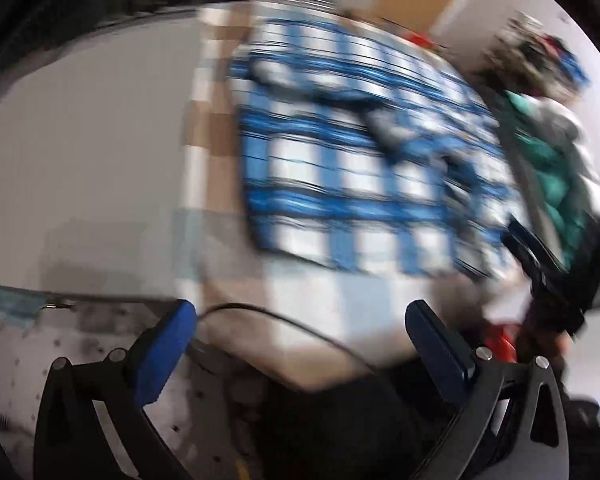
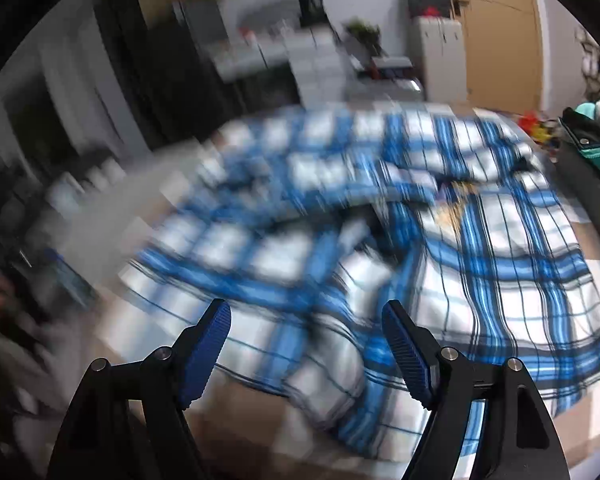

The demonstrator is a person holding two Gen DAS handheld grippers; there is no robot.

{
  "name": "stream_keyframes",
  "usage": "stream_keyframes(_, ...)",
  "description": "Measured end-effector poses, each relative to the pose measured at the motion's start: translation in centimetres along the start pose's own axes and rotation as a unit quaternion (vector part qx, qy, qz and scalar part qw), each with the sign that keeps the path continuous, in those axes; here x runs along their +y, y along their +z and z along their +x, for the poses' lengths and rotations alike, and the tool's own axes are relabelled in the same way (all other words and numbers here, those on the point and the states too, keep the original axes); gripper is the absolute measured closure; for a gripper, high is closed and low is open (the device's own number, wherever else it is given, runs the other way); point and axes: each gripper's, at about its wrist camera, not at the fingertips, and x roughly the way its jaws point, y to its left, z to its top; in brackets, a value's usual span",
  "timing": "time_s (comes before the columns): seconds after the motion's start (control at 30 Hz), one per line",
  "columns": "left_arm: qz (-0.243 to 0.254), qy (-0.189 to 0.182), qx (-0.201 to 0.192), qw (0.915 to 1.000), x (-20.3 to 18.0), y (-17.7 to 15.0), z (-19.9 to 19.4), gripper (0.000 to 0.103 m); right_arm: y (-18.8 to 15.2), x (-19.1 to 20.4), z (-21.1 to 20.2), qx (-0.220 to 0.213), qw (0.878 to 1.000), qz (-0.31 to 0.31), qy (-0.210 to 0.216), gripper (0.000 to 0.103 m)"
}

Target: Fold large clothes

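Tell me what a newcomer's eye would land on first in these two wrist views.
The blue and white plaid garment dominates, spread rumpled across the surface ahead of both grippers. Next come the blue finger pads low in each view: the right gripper and the left gripper both stand open with nothing between them. A heap of other clothes, teal among them, sits at the far right in the left view.

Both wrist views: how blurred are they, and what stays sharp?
Left wrist view: plaid shirt heavily smeared by motion, only the left hand-held gripper crisp. Right wrist view: shirt's left half smeared, its right half clearer; right hand-held gripper sharp.
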Motion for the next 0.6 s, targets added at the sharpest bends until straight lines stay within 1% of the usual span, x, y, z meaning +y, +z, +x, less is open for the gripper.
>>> stream_keyframes(0.03, 0.002, -0.035, 0.009, 0.9993, -1.0, -0.1, -0.2, 0.002, 0.3, -0.6, -1.8, -0.028, 0.999, 0.017, 0.038, 0.024)
stream_keyframes(0.07, 0.012, -0.086, 0.021, 0.996, -2.1, -0.5, -0.6, 0.002, 0.7, -1.1, -2.8, -0.044, 0.997, 0.029, 0.064, 0.023)
stream_keyframes(0.1, 0.022, -0.101, 0.02, 0.9945, -3.2, -0.9, -0.9, 0.002, 0.9, -1.7, -4.6, -0.071, 0.992, 0.045, 0.099, 0.023)
stream_keyframes(0.13, 0.04, -0.096, 0.004, 0.9946, -4.4, -1.3, -1.6, 0.002, 1.1, -2.6, -6.7, -0.103, 0.985, 0.061, 0.126, 0.018)
stream_keyframes(0.17, 0.063, -0.074, -0.02, 0.9951, -5.5, -1.6, -2.2, 0.001, 1.5, -2.9, -8.0, -0.127, 0.98, 0.073, 0.135, 0.013)
stream_keyframes(0.2, 0.081, -0.043, -0.041, 0.9949, -6.3, -1.7, -2.3, 0.001, 1.6, -3.9, -10.2, -0.156, 0.975, 0.084, 0.131, 0.002)
stream_keyframes(0.23, 0.097, 0.001, -0.066, 0.993, -6.7, -1.9, -2.1, 0.001, 1.7, -4.4, -11.5, -0.175, 0.974, 0.086, 0.111, 0.0)
stream_keyframes(0.27, 0.1, 0.031, -0.076, 0.9916, -6.5, -1.6, -1.2, 0.001, 1.9, -4.5, -12.4, -0.188, 0.976, 0.081, 0.078, 0.0)
stream_keyframes(0.3, 0.092, 0.062, -0.071, 0.9913, -6.0, -1.1, 0.4, 0.001, 1.9, -4.7, -13.0, -0.191, 0.978, 0.071, 0.046, 0.0)
stream_keyframes(0.33, 0.073, 0.076, -0.058, 0.9927, -4.9, -0.3, 2.3, 0.001, 1.9, -4.7, -13.0, -0.185, 0.981, 0.059, 0.016, 0.0)
stream_keyframes(0.37, 0.056, 0.074, -0.053, 0.9943, -3.7, 0.3, 3.4, 0.001, 1.9, -4.8, -12.8, -0.179, 0.982, 0.055, -0.005, 0.0)
stream_keyframes(0.4, 0.038, 0.064, -0.047, 0.9961, -2.6, 1.1, 4.7, 0.001, 1.8, -5.1, -12.4, -0.169, 0.984, 0.053, -0.025, 0.0)
stream_keyframes(0.47, 0.003, 0.054, -0.03, 0.9981, -0.7, 2.8, 7.0, 0.001, 1.4, -5.6, -11.3, -0.148, 0.987, 0.059, -0.027, 0.0)
stream_keyframes(0.5, -0.018, 0.048, -0.028, 0.9983, 0.4, 3.6, 7.6, 0.001, 1.1, -5.9, -10.9, -0.139, 0.988, 0.067, -0.028, 0.0)
stream_keyframes(0.53, -0.025, 0.047, -0.024, 0.9983, 1.0, 4.2, 8.2, 0.001, 0.9, -6.0, -10.4, -0.133, 0.988, 0.074, -0.026, 0.0)
stream_keyframes(0.6, -0.021, 0.053, -0.003, 0.9984, 1.4, 4.8, 9.3, 0.001, 0.4, -6.4, -10.2, -0.132, 0.987, 0.086, -0.022, 0.0)
